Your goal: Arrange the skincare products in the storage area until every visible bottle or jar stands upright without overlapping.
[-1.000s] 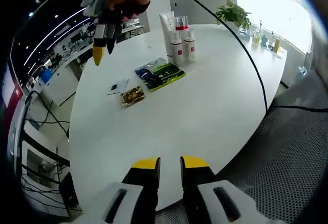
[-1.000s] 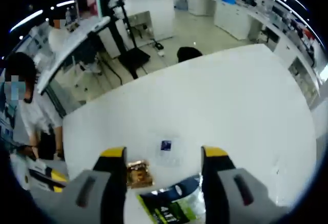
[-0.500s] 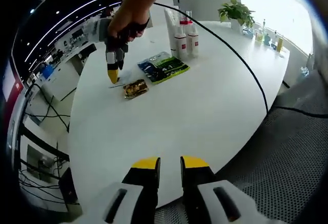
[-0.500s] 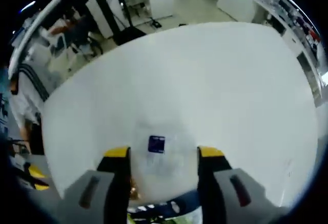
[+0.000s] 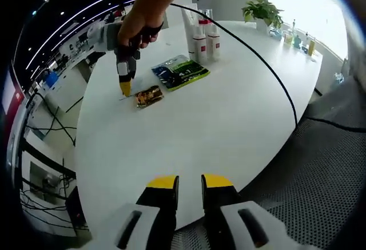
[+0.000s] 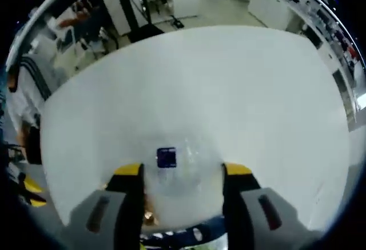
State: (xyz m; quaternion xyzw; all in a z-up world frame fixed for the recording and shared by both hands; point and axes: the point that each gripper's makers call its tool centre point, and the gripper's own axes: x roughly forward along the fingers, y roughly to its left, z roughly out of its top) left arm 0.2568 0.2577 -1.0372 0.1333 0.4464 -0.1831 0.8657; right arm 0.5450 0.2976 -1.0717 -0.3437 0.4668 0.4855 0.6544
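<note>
Sachet pickup is in hand: right claw is held spread, lowered over the clear packet flat on the desk. Left claw is nearly pressed together, empty, near the desk edge. Bottles stand upright toward the far edge; closing on the sachet is judged next.

Smooth matt white table

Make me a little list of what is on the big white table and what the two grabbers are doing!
table: white, round
bottles: white, upright, grouped at the far side
flat packs: green-blue pouch, small brown packet
clear sachet: blue square label, flat between the right gripper's open jaws
right gripper: lowered over the sachet
left gripper: near table edge, jaws nearly closed, empty
</note>
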